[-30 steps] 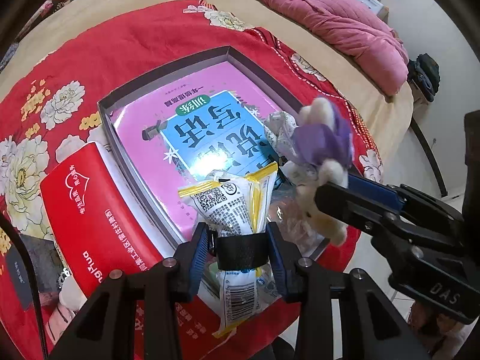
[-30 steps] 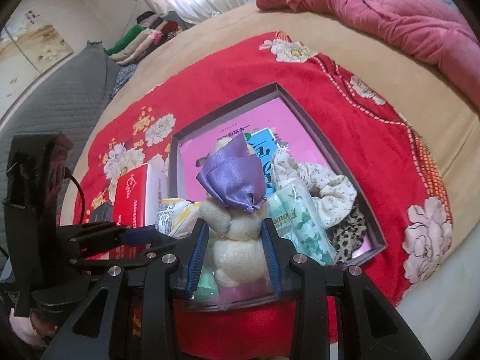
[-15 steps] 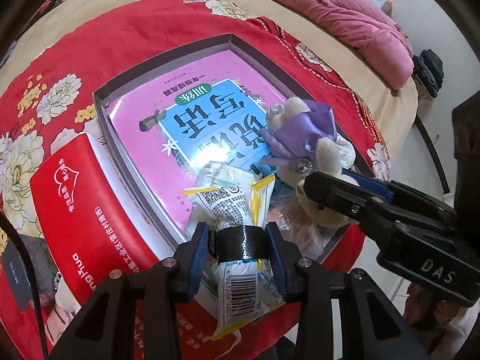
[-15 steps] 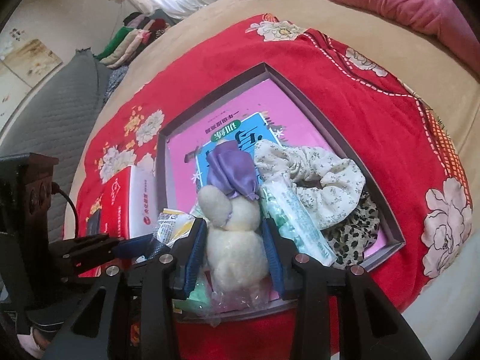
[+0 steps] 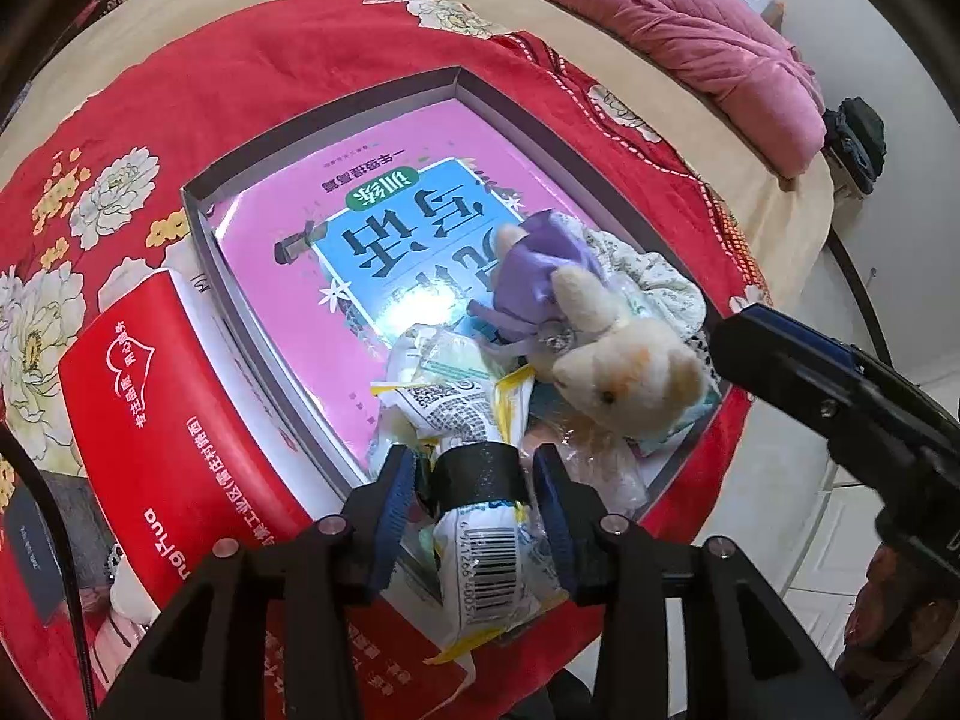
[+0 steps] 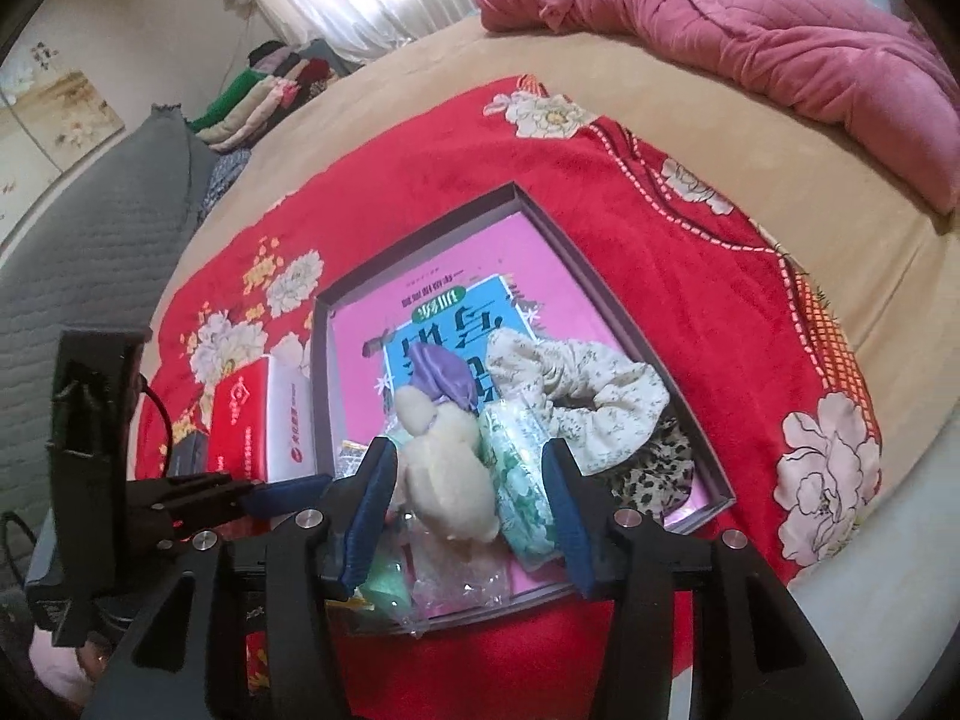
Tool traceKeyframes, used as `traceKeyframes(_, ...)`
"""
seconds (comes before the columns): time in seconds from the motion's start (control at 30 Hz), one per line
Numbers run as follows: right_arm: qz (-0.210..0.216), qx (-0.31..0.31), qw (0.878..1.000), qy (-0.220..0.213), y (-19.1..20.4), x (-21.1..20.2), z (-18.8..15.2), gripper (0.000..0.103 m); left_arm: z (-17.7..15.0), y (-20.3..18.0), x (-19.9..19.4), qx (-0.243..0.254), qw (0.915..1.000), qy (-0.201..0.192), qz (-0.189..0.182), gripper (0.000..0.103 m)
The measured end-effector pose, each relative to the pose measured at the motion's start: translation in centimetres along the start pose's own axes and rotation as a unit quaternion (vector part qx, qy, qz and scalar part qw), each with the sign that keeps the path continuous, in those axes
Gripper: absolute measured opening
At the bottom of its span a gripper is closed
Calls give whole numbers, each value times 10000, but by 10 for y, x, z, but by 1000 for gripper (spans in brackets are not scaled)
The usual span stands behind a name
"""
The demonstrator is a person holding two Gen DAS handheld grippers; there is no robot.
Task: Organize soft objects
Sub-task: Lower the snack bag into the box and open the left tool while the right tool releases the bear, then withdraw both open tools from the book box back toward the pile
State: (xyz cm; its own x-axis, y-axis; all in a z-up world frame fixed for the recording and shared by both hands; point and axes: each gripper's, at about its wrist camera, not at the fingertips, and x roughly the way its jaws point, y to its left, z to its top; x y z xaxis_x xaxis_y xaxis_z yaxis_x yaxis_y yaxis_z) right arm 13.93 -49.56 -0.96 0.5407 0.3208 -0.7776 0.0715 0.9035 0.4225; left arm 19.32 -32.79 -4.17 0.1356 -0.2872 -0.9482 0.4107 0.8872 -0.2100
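Observation:
A grey box (image 5: 336, 114) on the red blanket holds a pink book (image 5: 384, 240). My left gripper (image 5: 474, 474) is shut on a yellow-and-white snack packet (image 5: 474, 420), low over the box's near corner. A cream plush toy with a purple bow (image 5: 624, 360) lies in the box, free of my right gripper (image 6: 468, 480), whose jaws stand open on either side of it. In the right wrist view the toy (image 6: 450, 468) lies beside a green tissue pack (image 6: 522, 480), a floral scrunchie (image 6: 588, 390) and a leopard scrunchie (image 6: 654, 474).
A red tissue box (image 5: 156, 420) lies left of the grey box. A pink quilt (image 6: 750, 42) is bunched at the far side of the bed. The bed edge drops off at the right (image 5: 840, 210). Folded clothes (image 6: 270, 90) are stacked far left.
My right gripper lowered the plush toy into the box and opened, letting it go. My left gripper sank toward the box with the packet.

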Motion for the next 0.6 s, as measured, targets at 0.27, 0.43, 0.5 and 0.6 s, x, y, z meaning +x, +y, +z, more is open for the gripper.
traceKeyframes(0.27, 45, 82, 9998, -190, 0, -20, 2, 55, -2, -6, -8, 44, 9999, -89, -80, 51)
traceKeyframes(0.43, 59, 76, 9995, -292, 1, -31, 3, 55, -4, -6, -14, 28, 9998, -158, -117, 59)
traceKeyframes(0.5, 63, 80, 9994, -325, 2, -34, 3, 56, -4, -5, -18, 36, 9997, -200, -100, 62)
traceKeyframes(0.6, 54, 76, 9993, -366, 3, -38, 2, 56, -6, -5, -24, 44, 9996, -254, -106, 62)
